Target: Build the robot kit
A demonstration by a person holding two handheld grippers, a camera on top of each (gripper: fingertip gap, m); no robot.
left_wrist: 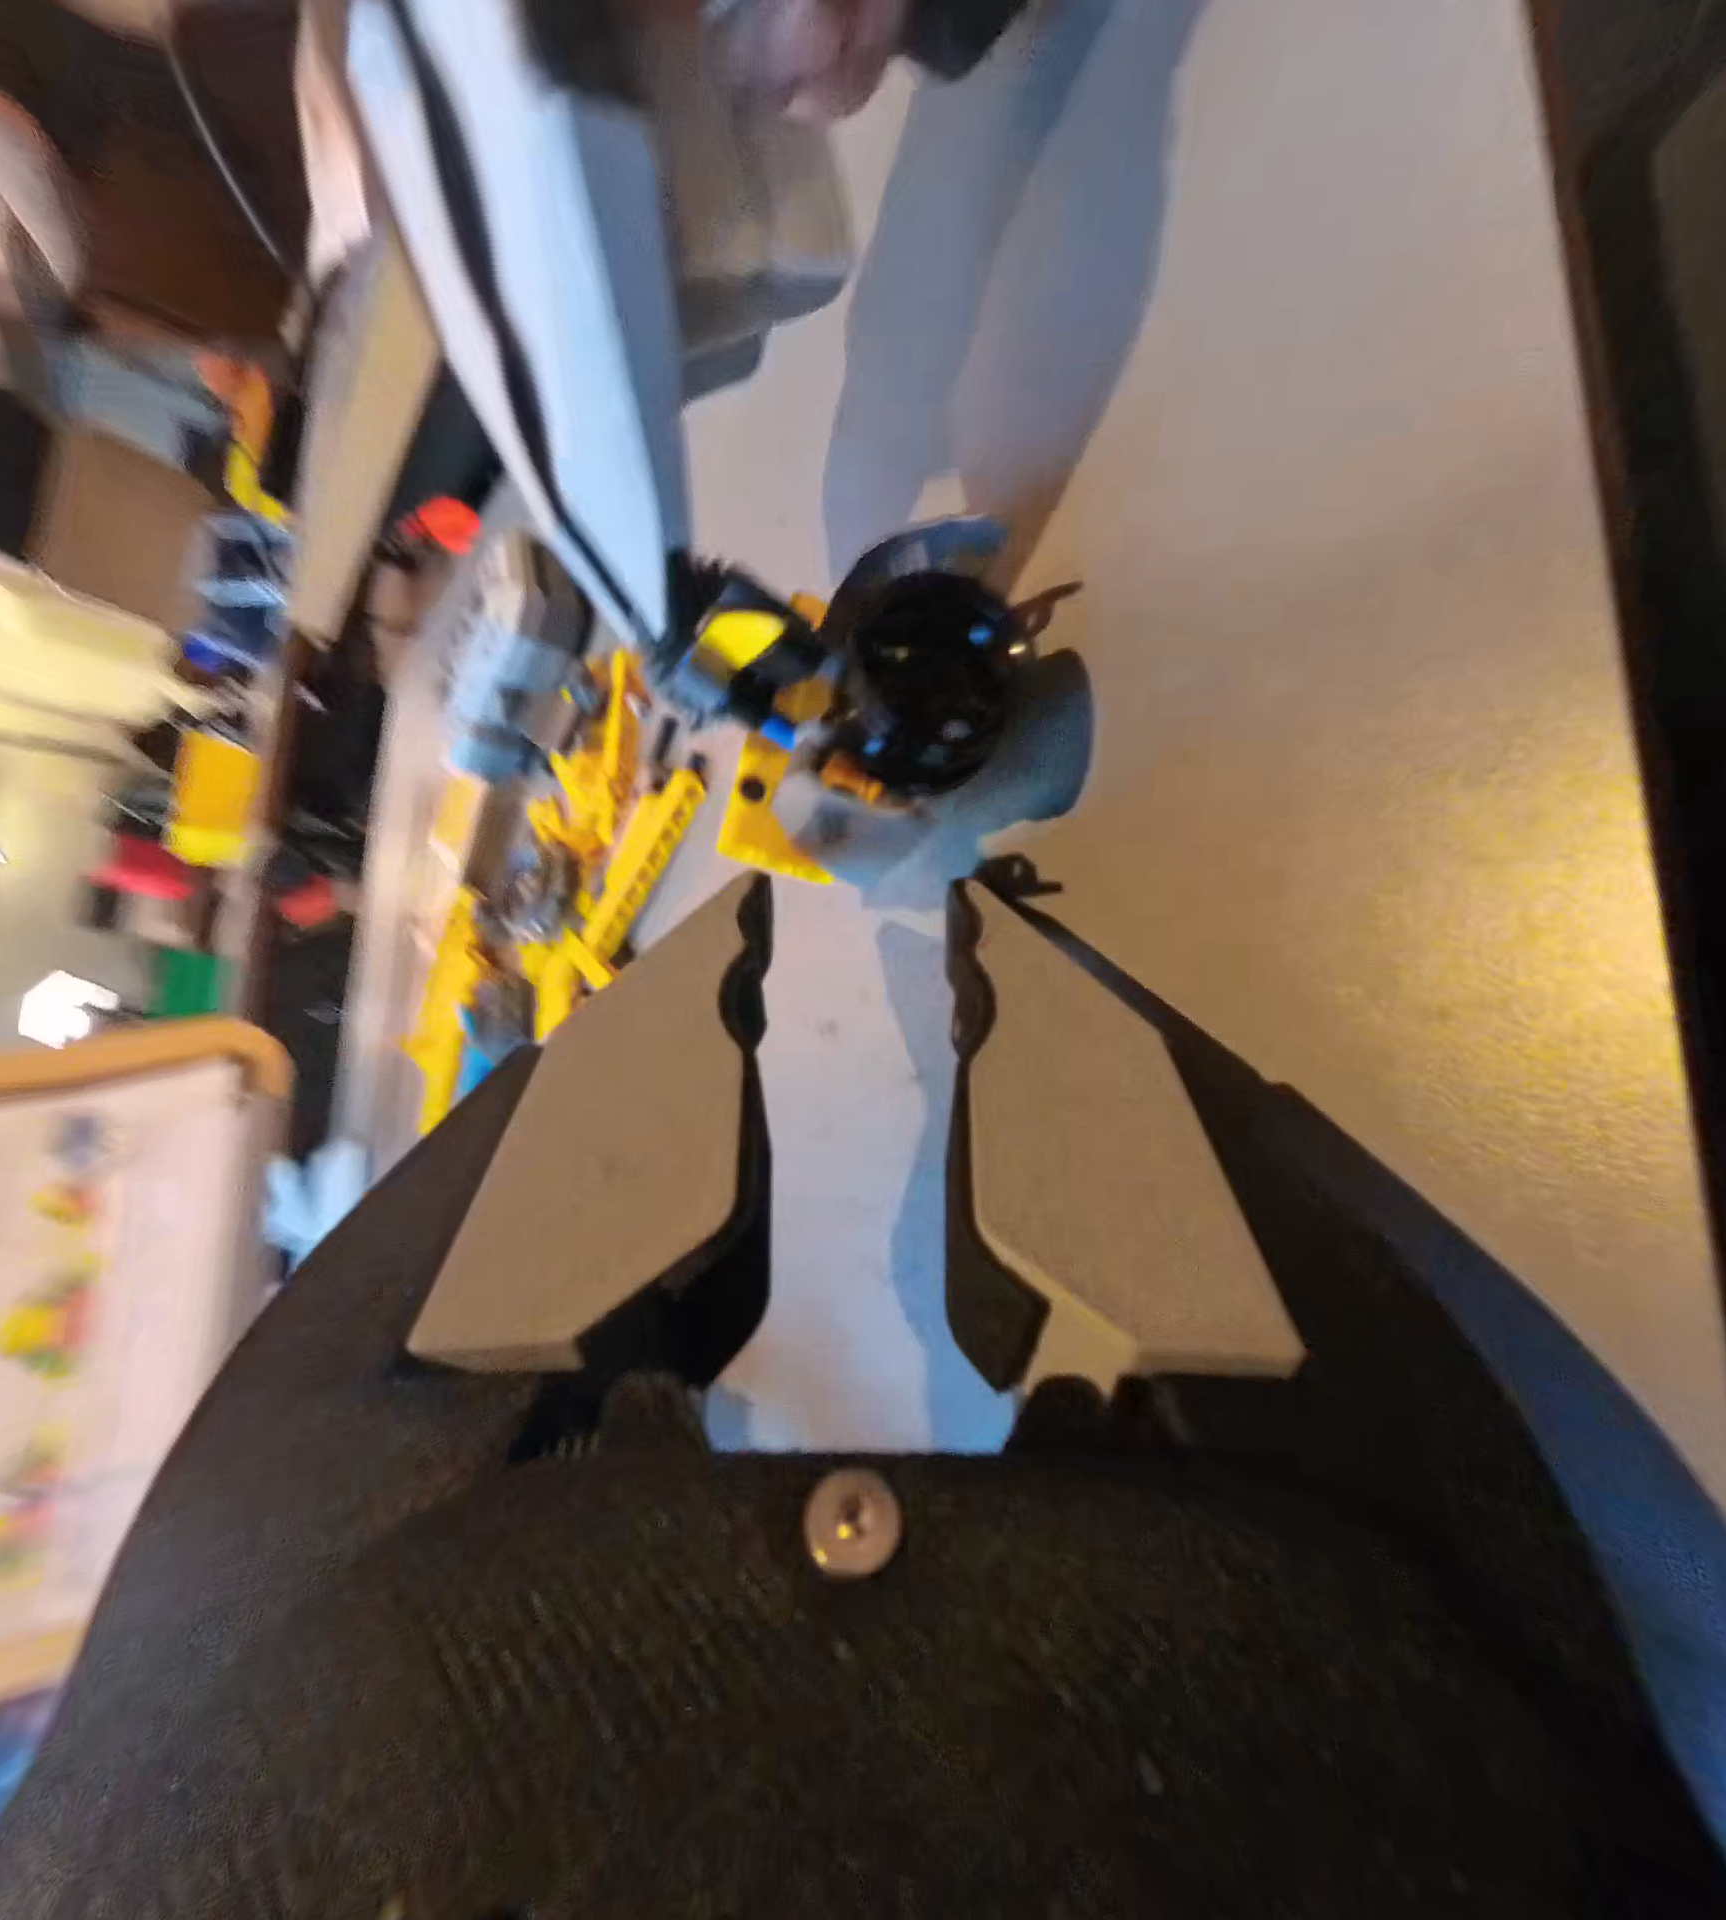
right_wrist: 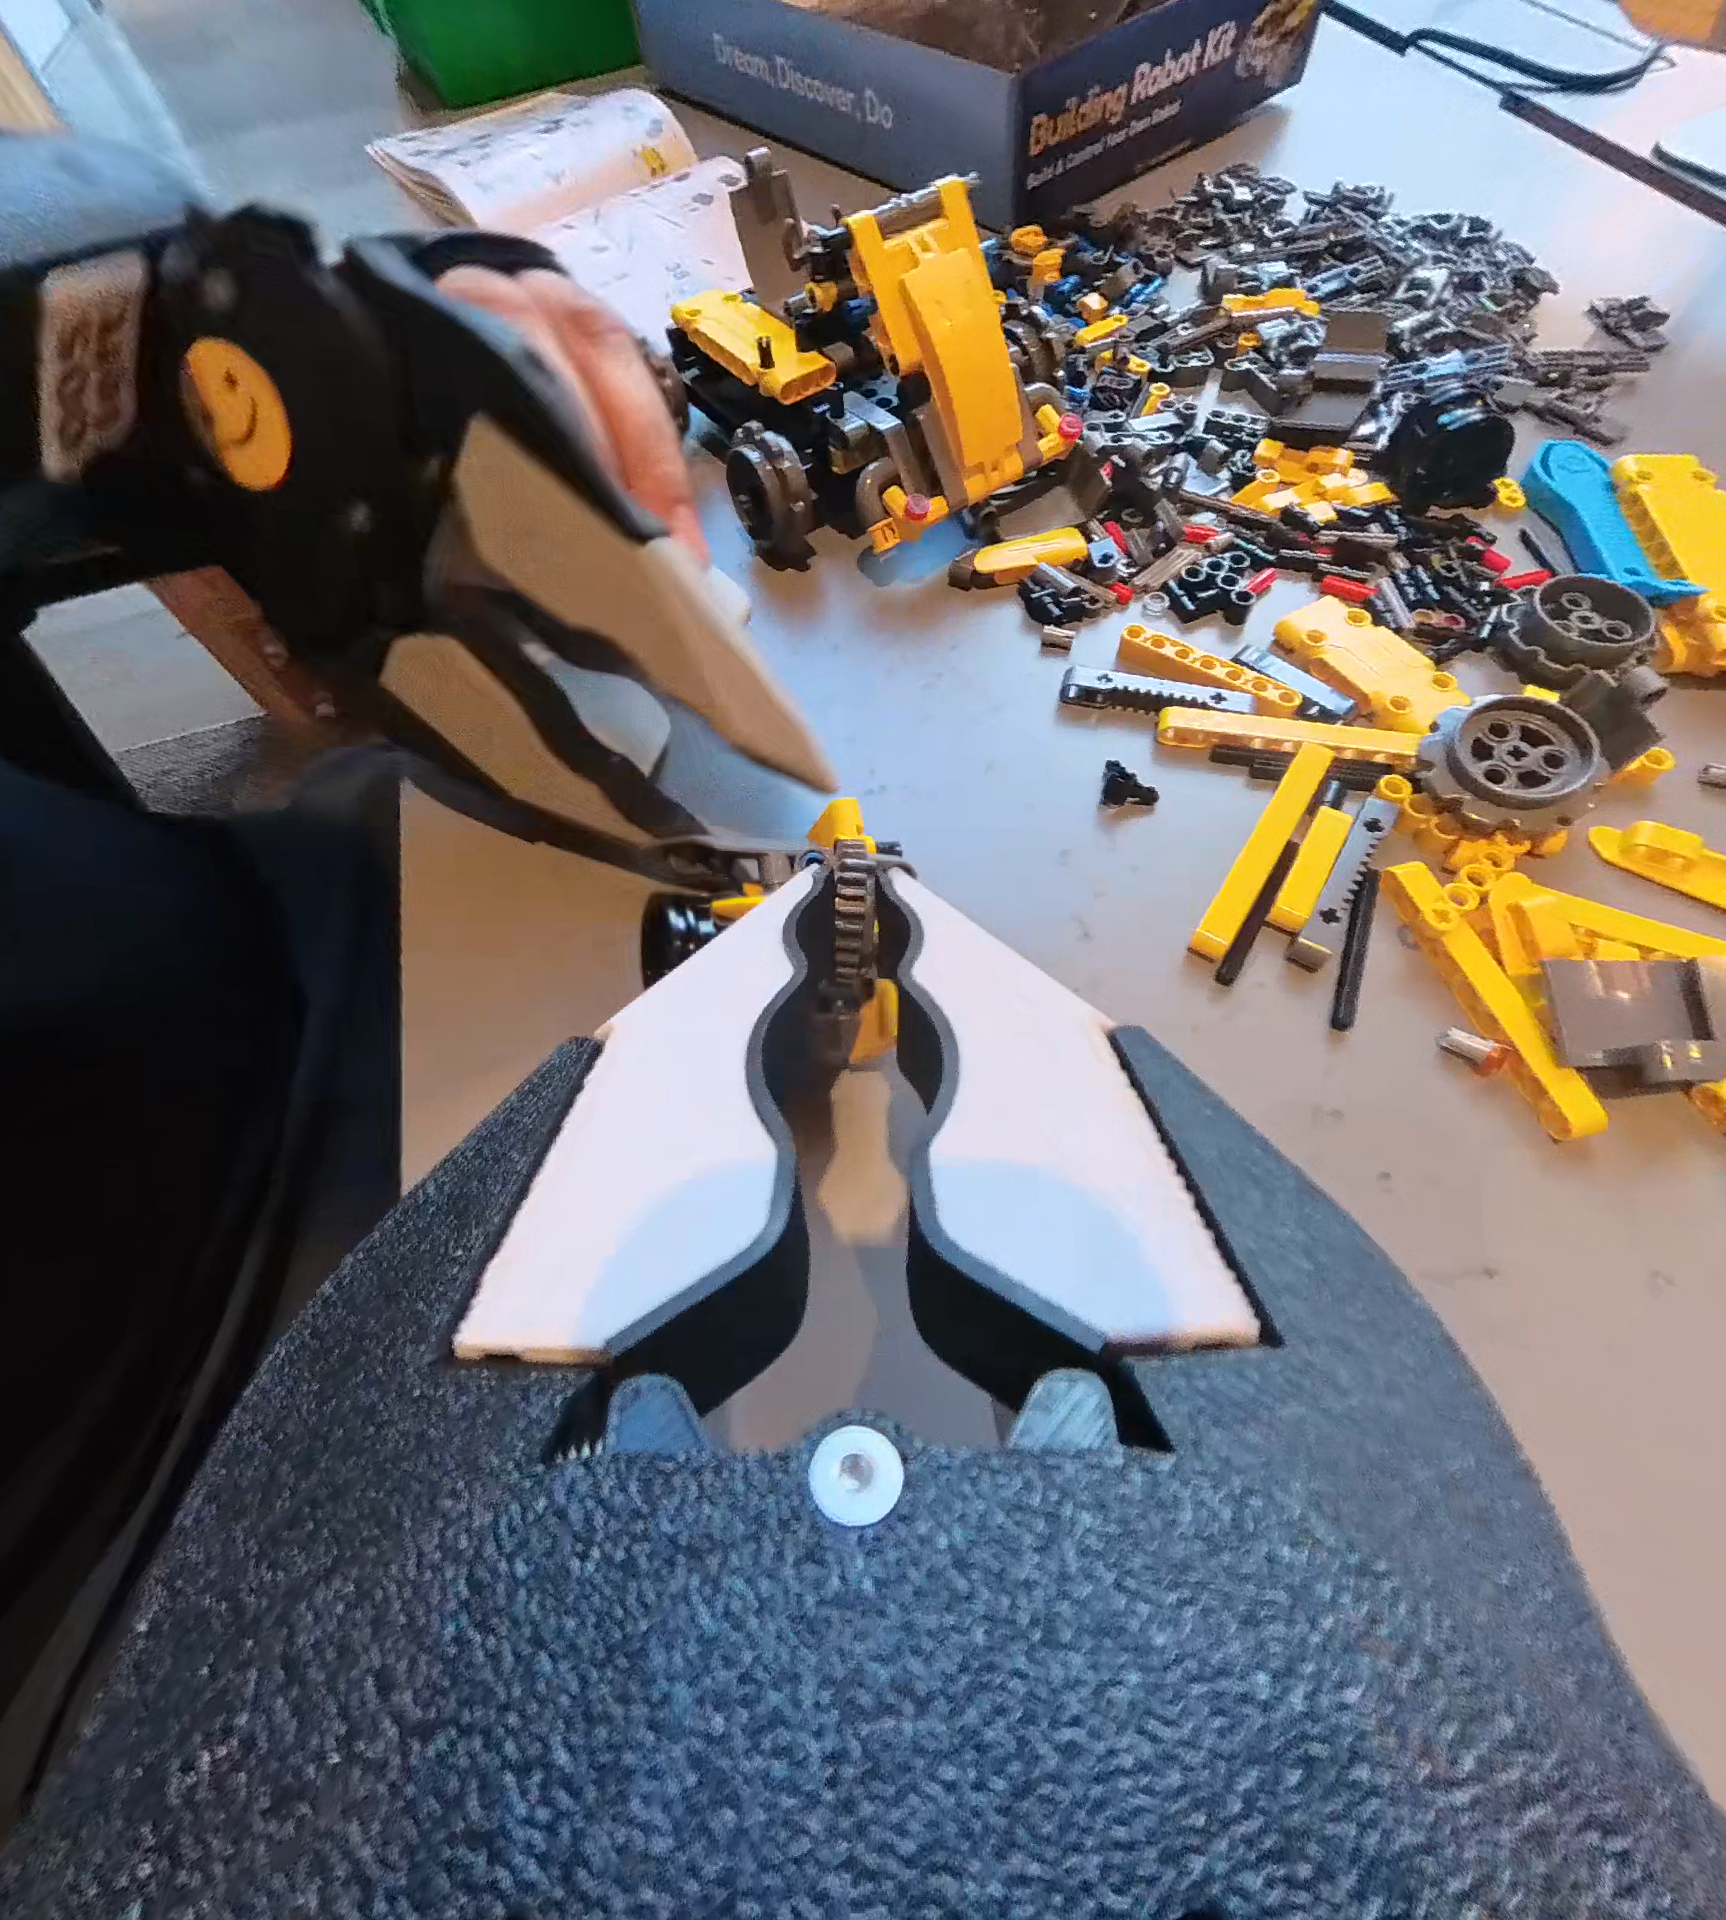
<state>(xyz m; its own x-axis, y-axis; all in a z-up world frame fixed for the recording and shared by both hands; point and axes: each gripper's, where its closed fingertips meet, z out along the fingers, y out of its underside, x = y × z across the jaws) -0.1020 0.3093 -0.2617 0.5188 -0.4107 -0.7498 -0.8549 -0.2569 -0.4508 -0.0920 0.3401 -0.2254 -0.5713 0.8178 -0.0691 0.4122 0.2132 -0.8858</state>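
A: What does the right hand-held gripper (right_wrist: 851, 878) have?

B: Its jaws are closed on a small sub-assembly (right_wrist: 854, 935): a dark toothed gear with yellow pieces, pinched between the white fingertips (right_wrist: 952, 935), with a black wheel (right_wrist: 667, 935) on its left side. It sits above the near left part of the tabletop (right_wrist: 942, 675), close to the edge.

A: And the left hand-held gripper (left_wrist: 854, 904)?

B: Its jaws stand apart and nothing is between them. In its own blurred view the wheel and yellow pieces are just beyond its tips. From the right wrist view it comes in from the left, and its lower fingertip (right_wrist: 724, 857) appears to touch the sub-assembly; I cannot tell for sure.

A: Open room?

B: A bare strip of tabletop lies ahead of the grippers and along the near right side. To the left the tabletop ends, with the person's dark sleeve (right_wrist: 111, 1039) there.

A: What stands in the way?

B: Farther ahead, a half-built yellow and black vehicle (right_wrist: 890, 384); right of it, a dense heap of loose pieces (right_wrist: 1358, 436), with grey wheels (right_wrist: 1519, 758), yellow beams and a blue part (right_wrist: 1591, 520). Behind are an open booklet (right_wrist: 568, 177) and a dark cardboard box (right_wrist: 942, 94).
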